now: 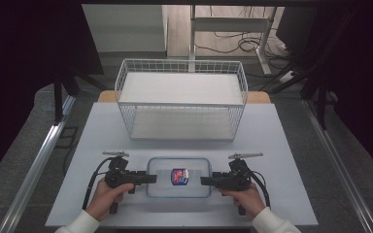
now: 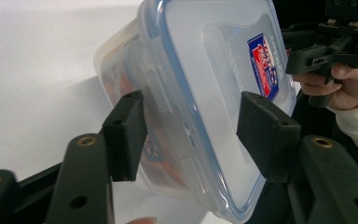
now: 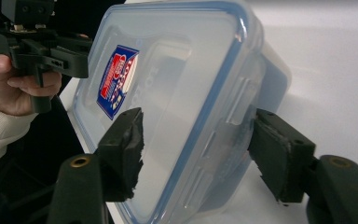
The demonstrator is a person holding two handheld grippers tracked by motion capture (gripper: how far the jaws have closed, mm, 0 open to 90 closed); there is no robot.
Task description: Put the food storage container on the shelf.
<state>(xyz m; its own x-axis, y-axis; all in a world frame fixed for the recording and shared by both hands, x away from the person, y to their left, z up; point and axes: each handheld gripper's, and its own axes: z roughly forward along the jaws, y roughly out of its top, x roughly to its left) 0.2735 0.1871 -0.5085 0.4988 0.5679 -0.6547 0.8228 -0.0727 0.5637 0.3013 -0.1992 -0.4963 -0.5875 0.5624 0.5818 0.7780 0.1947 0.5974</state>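
A clear plastic container (image 1: 194,177) with a blue-sealed lid and a red and blue sticker (image 1: 179,176) lies near the table's front edge. My left gripper (image 1: 151,178) is at its left end and my right gripper (image 1: 205,180) at its right end, both turned on their sides. In the left gripper view the container (image 2: 205,70) sits between the spread jaws of the gripper (image 2: 191,135), one by the wall, one over the lid. The right gripper view shows the container (image 3: 182,93) the same way inside the wide gripper (image 3: 196,149). I cannot tell whether the pads touch it.
A white wire basket (image 1: 180,99) stands behind the container at the table's middle back. The white table (image 1: 272,145) has bare surface on both sides. Metal rails run along the floor left and right. A person's hands (image 1: 109,194) hold both grippers.
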